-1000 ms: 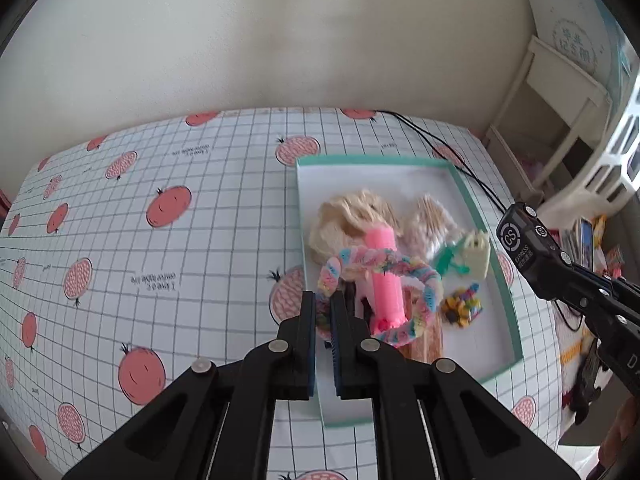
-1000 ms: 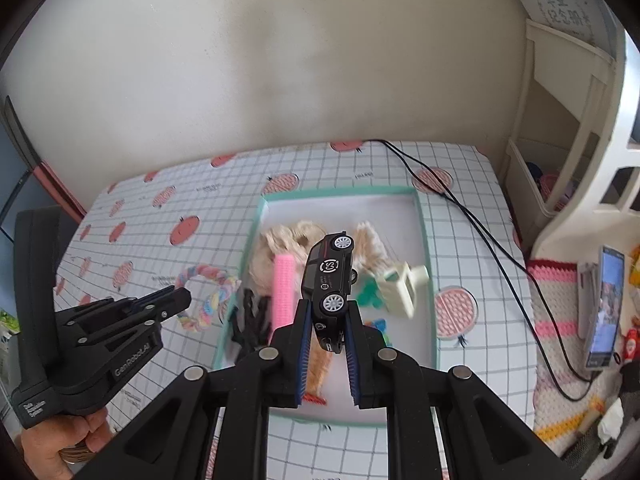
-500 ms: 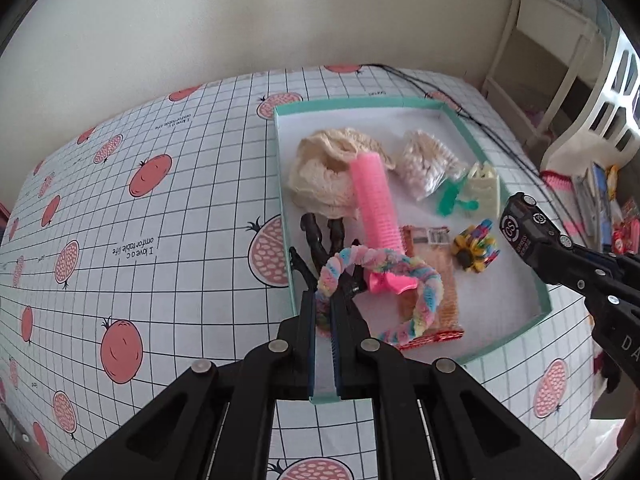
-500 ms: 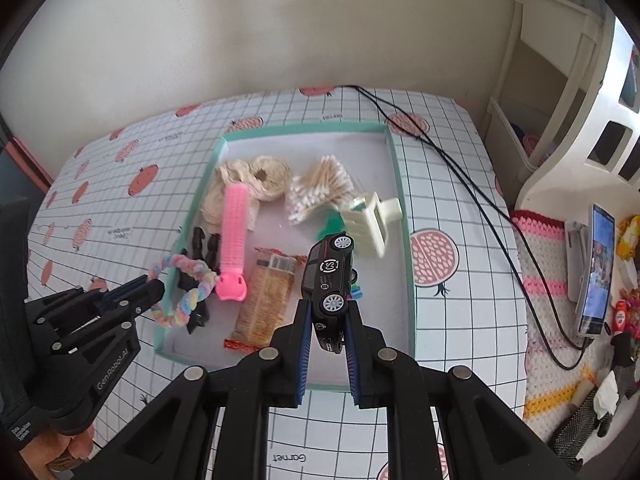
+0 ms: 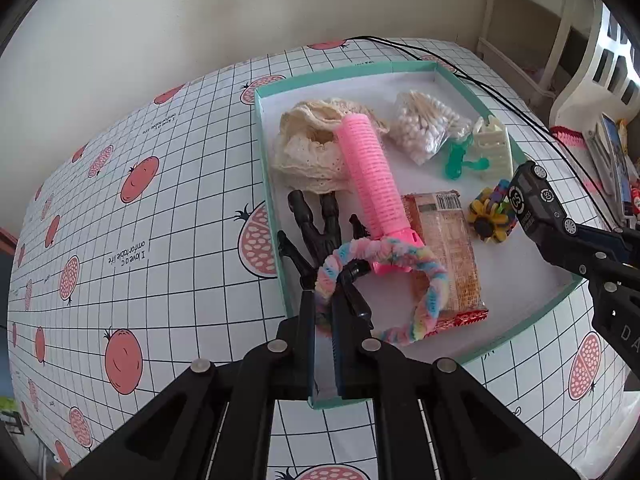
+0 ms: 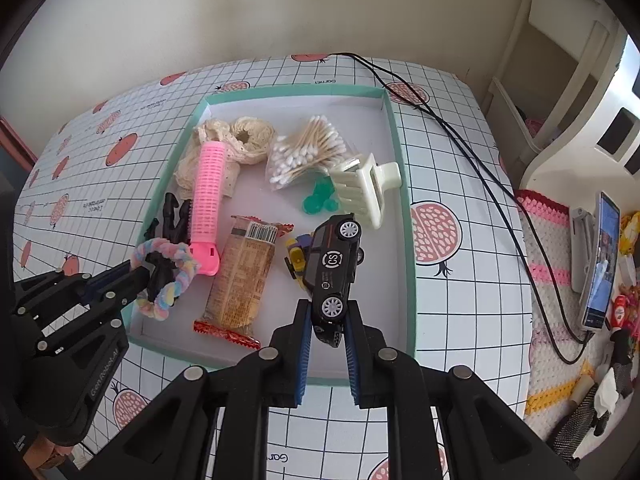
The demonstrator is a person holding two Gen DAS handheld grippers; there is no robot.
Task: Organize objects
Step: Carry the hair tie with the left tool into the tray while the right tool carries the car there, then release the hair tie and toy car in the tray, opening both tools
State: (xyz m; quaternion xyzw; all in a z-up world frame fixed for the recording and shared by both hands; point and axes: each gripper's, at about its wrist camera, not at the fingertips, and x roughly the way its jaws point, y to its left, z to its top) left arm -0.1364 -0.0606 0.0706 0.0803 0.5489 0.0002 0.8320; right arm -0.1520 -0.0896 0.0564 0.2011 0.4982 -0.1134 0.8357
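Note:
A teal-rimmed white tray [image 5: 269,184] [image 6: 402,184] lies on the gridded tablecloth. My left gripper [image 5: 322,304] [image 6: 140,270] is shut on a pastel rainbow hair tie [image 5: 430,276] [image 6: 178,254], which hangs over the tray's near-left corner, above a black claw clip [image 5: 316,220] and the pink hair roller [image 5: 370,176] [image 6: 208,196]. My right gripper [image 6: 326,314] is shut on a black toy car [image 6: 334,268] [image 5: 534,200], nose up over the tray's right part, just above a colourful small toy [image 5: 490,216] [image 6: 296,258].
In the tray lie a cream lace scrunchie [image 5: 308,148], a bag of cotton swabs [image 6: 306,152], a cream claw clip [image 6: 366,188], a green piece [image 6: 318,198] and a snack packet [image 6: 242,276]. A black cable [image 6: 472,152] crosses the cloth at right; white furniture [image 6: 568,80] stands beyond.
Both grippers have sunk toward the tray, which now looks larger and nearer. The hair tie and the toy car stay held between their jaws.

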